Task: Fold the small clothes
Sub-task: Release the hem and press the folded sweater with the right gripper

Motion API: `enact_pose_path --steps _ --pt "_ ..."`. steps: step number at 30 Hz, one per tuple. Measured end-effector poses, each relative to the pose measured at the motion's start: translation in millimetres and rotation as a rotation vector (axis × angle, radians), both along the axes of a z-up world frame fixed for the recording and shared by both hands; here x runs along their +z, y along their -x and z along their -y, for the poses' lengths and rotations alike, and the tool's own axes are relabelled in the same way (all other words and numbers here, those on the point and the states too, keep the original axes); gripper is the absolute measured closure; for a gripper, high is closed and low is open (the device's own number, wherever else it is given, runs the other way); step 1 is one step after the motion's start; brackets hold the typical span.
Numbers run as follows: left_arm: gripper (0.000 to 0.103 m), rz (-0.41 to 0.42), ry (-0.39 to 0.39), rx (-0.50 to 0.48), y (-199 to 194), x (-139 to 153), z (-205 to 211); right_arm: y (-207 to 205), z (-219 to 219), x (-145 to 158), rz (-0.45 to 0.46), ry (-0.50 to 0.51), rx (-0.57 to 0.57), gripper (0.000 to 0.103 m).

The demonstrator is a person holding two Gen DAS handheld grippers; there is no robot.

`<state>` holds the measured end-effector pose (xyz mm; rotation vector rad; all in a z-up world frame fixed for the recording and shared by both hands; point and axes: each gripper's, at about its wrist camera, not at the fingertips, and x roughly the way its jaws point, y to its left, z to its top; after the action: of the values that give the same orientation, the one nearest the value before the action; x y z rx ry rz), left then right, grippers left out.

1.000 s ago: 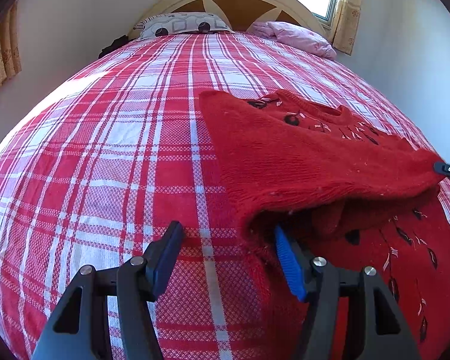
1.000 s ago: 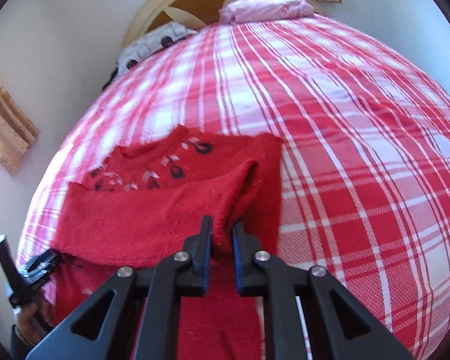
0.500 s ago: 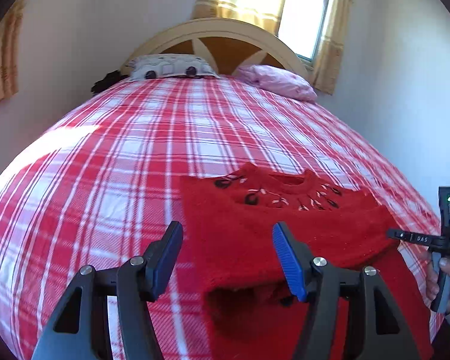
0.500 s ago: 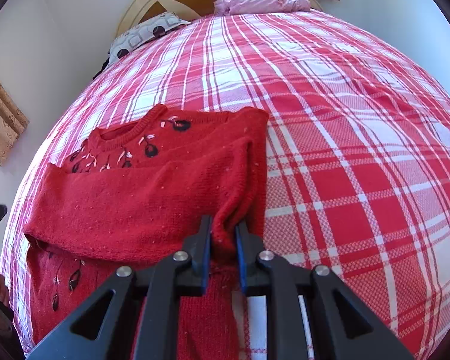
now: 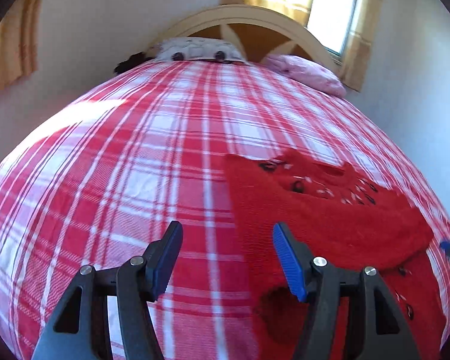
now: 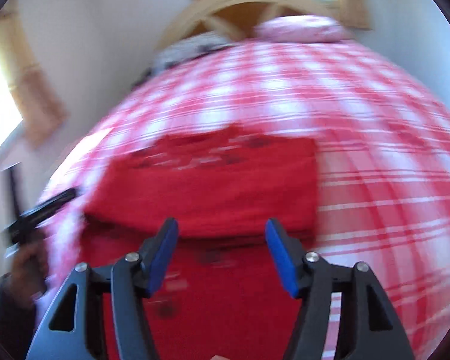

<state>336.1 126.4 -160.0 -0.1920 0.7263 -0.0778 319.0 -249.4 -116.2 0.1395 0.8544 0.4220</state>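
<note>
- Left gripper (image 5: 227, 258) low in the left wrist view, jaws spread wide, nothing between the blue pads (image 5: 287, 262), only bedspread and a strip of sweater edge behind the gap.
- Red sweater (image 5: 324, 225) lying in the lower right of that view, flat on the red-and-white plaid bedspread (image 5: 129, 186), one layer folded over across the body, neckline with dark and white stitched motifs toward the upper right of the garment.
- Dark hollow of a sleeve or hem opening visible just under the right pad, low in the frame; cannot tell which.
- Right gripper (image 6: 222, 247) low centre in the right wrist view, jaws opening, gap clear, no cloth pinched, sweater (image 6: 213, 192) lying beyond and below the pads.
- Heavy motion blur over the whole right wrist view; folded edge of the sweater readable as a band across the middle, motifs only as smears.
- Blurred dark shape of the other gripper at the left edge of the right wrist view, a hand (image 6: 30, 267) gripping it lower left.
- A blue tip poking in at the right edge of the left wrist view, beside the sweater.
- Arched wooden headboard (image 5: 255, 27) at the top, patterned pillow (image 5: 198, 49) and pink pillow (image 5: 306, 72) below it, window (image 5: 333, 12) with yellow curtains in the upper right.
</note>
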Motion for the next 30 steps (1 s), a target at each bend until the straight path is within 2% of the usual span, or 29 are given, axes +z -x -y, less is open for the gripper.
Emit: enact_pose_path --steps 1,3,6,8,10,15,18,20,21,24,28,30 --pt "0.04 -0.002 0.01 0.01 -0.4 -2.3 -3.6 0.9 -25.9 -6.0 -0.042 -0.035 0.104 0.038" --pt "0.04 -0.016 0.031 0.015 -3.2 -10.1 -8.7 2.6 -66.9 -17.2 -0.102 -0.08 0.235 0.038" --pt "0.039 -0.038 0.061 0.005 -5.1 -22.9 -10.9 6.4 -134.3 -34.5 -0.118 -0.051 0.374 0.038" --pt "0.039 -0.048 0.081 0.003 -4.1 -30.4 -11.3 4.0 -164.4 -44.2 -0.1 0.012 0.403 0.038" --pt "0.039 -0.056 0.096 -0.007 -2.2 -34.3 -11.1 -7.5 -184.5 -54.7 -0.093 0.066 0.381 0.038" --pt "0.039 -0.03 0.183 -0.004 1.3 -33.7 -24.6 -31.8 -196.3 -60.7 -0.065 0.056 0.334 0.038" --pt "0.039 -0.026 0.253 0.025 2.3 -36.4 -37.4 -34.6 -214.1 -62.9 -0.048 0.053 0.391 0.036" --pt "0.039 -0.016 0.281 0.037 3.5 -35.8 -43.3 -31.4 -230.0 -72.3 -0.077 0.08 0.483 0.034" --pt "0.039 -0.012 0.292 0.042 4.0 -36.1 -45.1 -26.3 -235.5 -74.1 -0.045 0.104 0.512 0.033" --pt "0.039 -0.02 0.288 0.036 3.2 -36.8 -43.2 -20.9 -235.7 -74.2 -0.016 0.109 0.542 0.029" --pt "0.039 -0.015 0.248 0.022 3.2 -34.2 -36.0 -26.0 -223.2 -73.2 -0.049 0.021 0.536 0.029" --pt "0.039 -0.015 0.224 0.013 3.0 -32.8 -31.6 -23.8 -228.9 -77.4 -0.036 0.058 0.544 0.029"
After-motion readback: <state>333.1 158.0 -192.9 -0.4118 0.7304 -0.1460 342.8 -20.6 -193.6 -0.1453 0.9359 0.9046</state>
